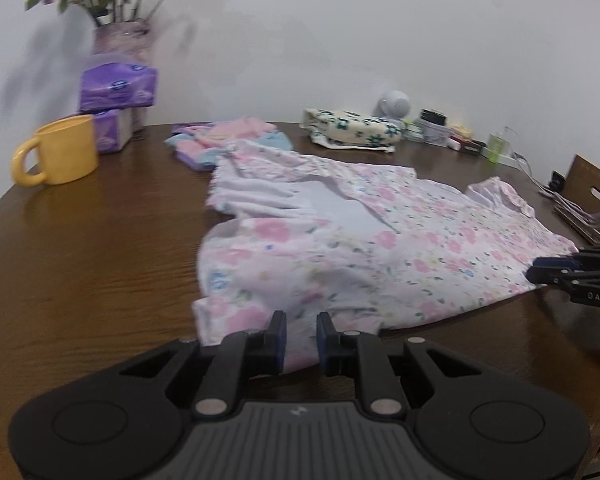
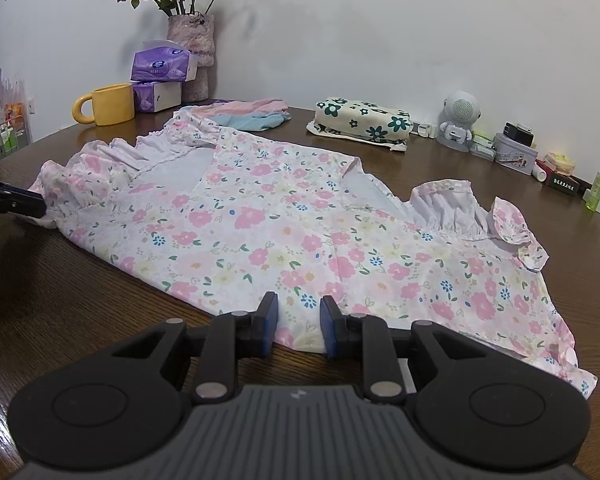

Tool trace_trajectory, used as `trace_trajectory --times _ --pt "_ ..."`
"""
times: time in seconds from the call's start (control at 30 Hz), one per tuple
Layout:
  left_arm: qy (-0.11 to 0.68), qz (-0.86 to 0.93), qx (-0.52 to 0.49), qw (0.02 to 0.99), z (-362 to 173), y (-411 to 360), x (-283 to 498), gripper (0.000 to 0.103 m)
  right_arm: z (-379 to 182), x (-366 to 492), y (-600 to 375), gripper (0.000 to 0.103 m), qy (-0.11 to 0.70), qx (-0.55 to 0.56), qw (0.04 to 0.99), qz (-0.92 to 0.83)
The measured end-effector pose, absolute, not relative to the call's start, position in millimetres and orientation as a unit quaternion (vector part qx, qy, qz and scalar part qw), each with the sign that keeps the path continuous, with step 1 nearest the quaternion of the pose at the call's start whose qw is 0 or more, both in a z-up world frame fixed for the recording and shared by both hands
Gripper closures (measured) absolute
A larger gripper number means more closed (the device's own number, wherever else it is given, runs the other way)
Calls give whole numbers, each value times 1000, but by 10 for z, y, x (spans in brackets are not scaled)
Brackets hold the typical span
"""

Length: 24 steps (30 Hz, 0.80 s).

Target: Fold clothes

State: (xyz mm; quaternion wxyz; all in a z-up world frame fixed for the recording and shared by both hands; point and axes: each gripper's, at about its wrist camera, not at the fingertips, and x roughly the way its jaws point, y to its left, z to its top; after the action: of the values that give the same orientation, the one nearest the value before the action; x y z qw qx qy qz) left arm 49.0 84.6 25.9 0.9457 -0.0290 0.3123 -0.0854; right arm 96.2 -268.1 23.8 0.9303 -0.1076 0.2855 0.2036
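Note:
A white floral dress [image 2: 260, 232] with pink flowers lies spread on the brown wooden table [image 2: 80, 300]; in the left wrist view the floral dress [image 1: 340, 248] is blurred. My left gripper [image 1: 301, 320] is open at the ruffled sleeve end, with cloth lying between its fingers. The right wrist view shows the left gripper [image 2: 32, 202] side-on at that sleeve. My right gripper [image 2: 299, 306] is open over the dress's near edge, which lies between its fingers. The right gripper [image 1: 540, 270] shows at the dress's far right edge.
At the back stand a yellow mug [image 2: 112, 104], purple tissue packs [image 2: 160, 80] and a vase of flowers [image 2: 192, 44]. A folded pink and blue garment [image 2: 252, 116], a floral pouch [image 2: 360, 120], a white robot speaker [image 2: 458, 120] and small tins and bottles [image 2: 516, 152] line the wall.

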Motion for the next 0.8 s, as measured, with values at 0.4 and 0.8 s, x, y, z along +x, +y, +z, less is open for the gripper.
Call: trace_trajectory --times 0.4,0.8 --pt "295 -51 -40 953 230 950 317 87 239 954 -2669 80 284 -110 931 201" --pt "240 -70 -54 967 506 853 317 57 485 1026 -2717 71 253 -22 939 234"
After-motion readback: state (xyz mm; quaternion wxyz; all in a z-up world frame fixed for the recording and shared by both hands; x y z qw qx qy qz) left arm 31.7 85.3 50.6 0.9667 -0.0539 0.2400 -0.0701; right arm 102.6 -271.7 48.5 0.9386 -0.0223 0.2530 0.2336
